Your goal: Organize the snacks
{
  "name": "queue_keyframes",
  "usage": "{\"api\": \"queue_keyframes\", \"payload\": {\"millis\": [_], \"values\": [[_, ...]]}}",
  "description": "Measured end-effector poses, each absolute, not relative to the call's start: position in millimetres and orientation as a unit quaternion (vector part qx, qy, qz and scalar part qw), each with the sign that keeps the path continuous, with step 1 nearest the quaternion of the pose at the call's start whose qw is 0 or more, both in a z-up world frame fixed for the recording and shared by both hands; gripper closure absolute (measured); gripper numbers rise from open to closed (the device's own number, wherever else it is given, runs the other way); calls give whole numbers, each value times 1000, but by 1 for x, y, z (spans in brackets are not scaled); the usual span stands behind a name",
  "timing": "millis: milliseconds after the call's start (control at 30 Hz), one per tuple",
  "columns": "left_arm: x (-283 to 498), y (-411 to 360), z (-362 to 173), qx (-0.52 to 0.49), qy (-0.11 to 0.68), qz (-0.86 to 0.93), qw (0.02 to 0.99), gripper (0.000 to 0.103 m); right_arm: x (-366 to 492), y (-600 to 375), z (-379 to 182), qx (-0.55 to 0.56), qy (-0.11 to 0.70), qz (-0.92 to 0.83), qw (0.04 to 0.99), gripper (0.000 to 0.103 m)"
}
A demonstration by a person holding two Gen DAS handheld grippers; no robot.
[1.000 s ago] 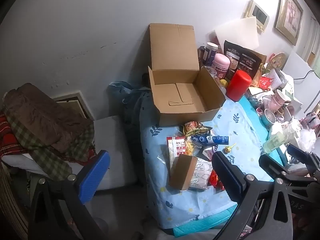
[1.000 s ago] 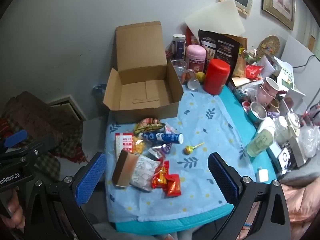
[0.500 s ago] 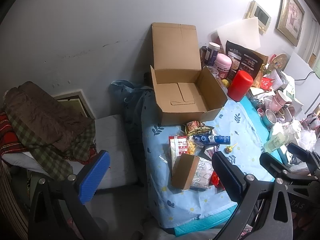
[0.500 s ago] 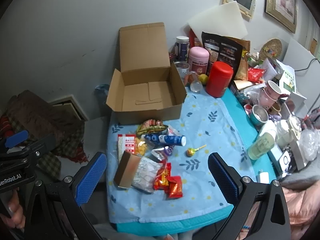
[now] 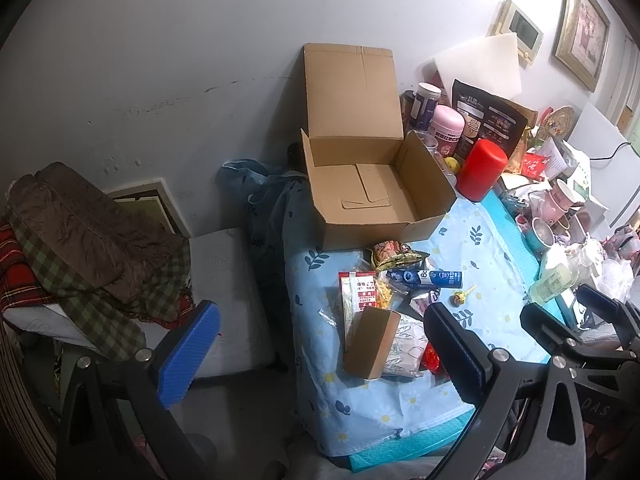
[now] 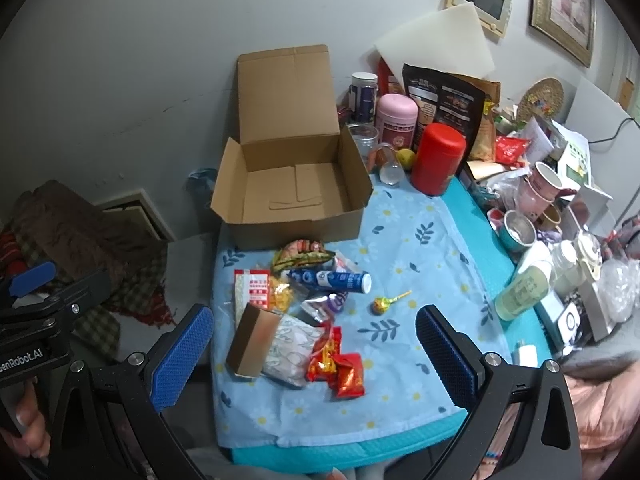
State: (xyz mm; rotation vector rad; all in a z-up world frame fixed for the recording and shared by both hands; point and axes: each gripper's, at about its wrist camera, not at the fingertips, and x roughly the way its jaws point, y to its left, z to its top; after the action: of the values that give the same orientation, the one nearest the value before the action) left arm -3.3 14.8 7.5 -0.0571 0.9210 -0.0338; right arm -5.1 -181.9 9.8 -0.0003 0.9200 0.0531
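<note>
Both grippers, left gripper [image 5: 320,344] and right gripper [image 6: 314,350], have drifted slightly back with fingers spread wide and empty, so the cardboard box [image 6: 292,196] holds no snacks [image 6: 304,304] yet.

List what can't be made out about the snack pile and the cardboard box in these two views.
- Red foil snack packets: left wrist view, mostly hidden behind the left gripper finger.
- Print on the red-and-white flat packet: too small in both views.
- Open brown cardboard box: its inner front corner is hidden by its near wall.
- Small purple-and-silver wrapper: crumpled, contents unclear.
</note>
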Motion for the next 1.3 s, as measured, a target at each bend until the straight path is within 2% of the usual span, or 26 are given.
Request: {"api": "queue_keyframes", "payload": {"millis": [1300], "values": [[-10,2,-1,-25,453,-32,890,0,-6,-183,4,2,451,22,892,0]]}}
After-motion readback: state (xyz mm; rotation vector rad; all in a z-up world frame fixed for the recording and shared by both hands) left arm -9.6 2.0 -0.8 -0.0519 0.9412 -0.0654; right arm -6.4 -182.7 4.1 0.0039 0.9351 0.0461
